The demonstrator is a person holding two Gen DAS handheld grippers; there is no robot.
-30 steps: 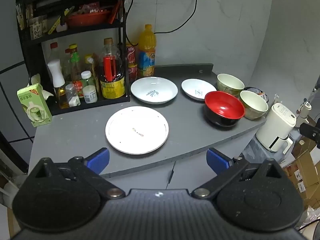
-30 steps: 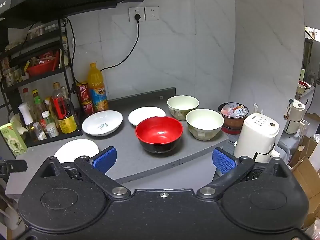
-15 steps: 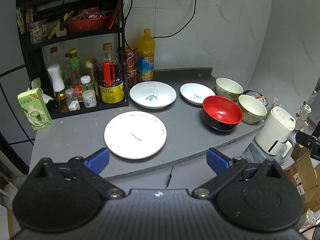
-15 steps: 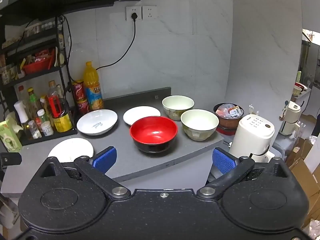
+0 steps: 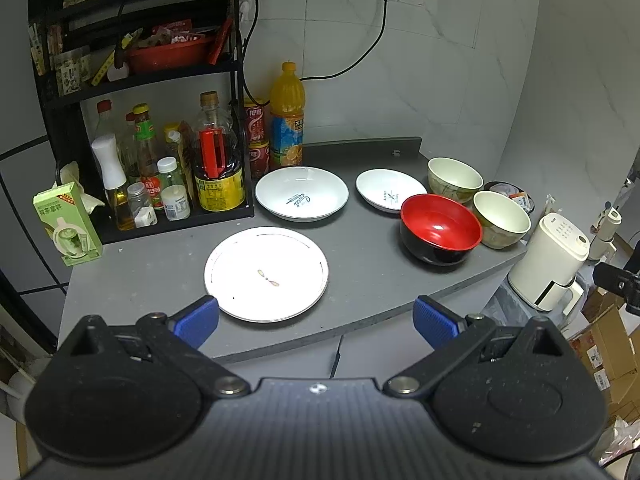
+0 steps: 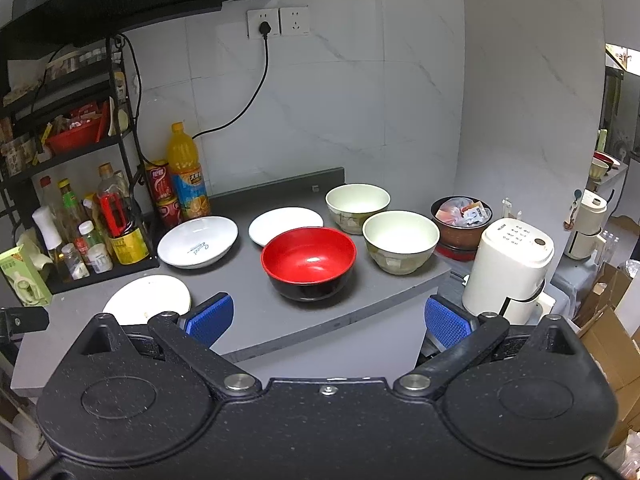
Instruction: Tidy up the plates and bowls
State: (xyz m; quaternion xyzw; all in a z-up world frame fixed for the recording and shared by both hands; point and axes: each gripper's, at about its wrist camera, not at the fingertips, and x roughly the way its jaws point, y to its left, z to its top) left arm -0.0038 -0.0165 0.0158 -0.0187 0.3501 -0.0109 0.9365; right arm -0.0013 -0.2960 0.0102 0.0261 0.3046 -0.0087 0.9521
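Left wrist view: both jaws spread apart, empty, short of the counter (image 5: 168,280) edge.

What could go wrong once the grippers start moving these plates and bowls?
The flat white plate lies near the grey counter's front edge; a clumsy pinch might push it off. The red-and-black bowl sits close to a cream bowl, so the open right gripper could knock that neighbour.
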